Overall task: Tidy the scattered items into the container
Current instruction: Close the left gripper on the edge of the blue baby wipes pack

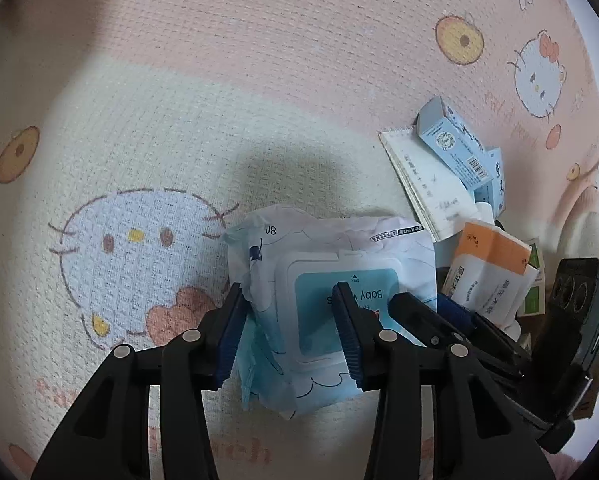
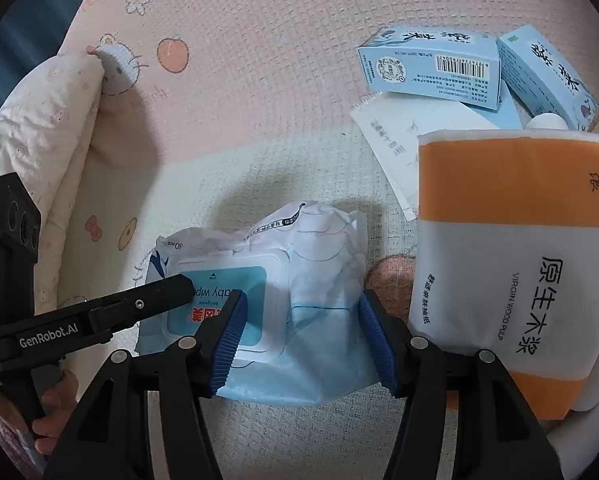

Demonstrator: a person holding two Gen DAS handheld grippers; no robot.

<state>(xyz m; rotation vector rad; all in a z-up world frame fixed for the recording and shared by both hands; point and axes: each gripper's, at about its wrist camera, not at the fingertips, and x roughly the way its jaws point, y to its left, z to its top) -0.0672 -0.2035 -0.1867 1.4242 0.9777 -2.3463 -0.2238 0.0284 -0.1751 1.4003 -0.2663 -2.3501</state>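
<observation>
A crumpled blue and white baby wipes pack (image 1: 331,296) (image 2: 275,300) lies on the patterned mat. My left gripper (image 1: 289,328) has its jaws around the pack's left end, pads touching it. My right gripper (image 2: 299,336) has its jaws around the pack's right end, pads at its edges. An orange and white tissue pack (image 2: 507,264) (image 1: 491,276) lies just right of it. Two light blue boxes (image 2: 431,68) (image 1: 455,148) and a small white notepad (image 2: 395,140) (image 1: 427,184) lie beyond. No container shows clearly.
The Hello Kitty mat (image 1: 179,120) spreads to the left and far side. A folded pale quilt (image 2: 39,152) lies at the left in the right wrist view. A green and white item (image 1: 535,280) sits behind the tissue pack.
</observation>
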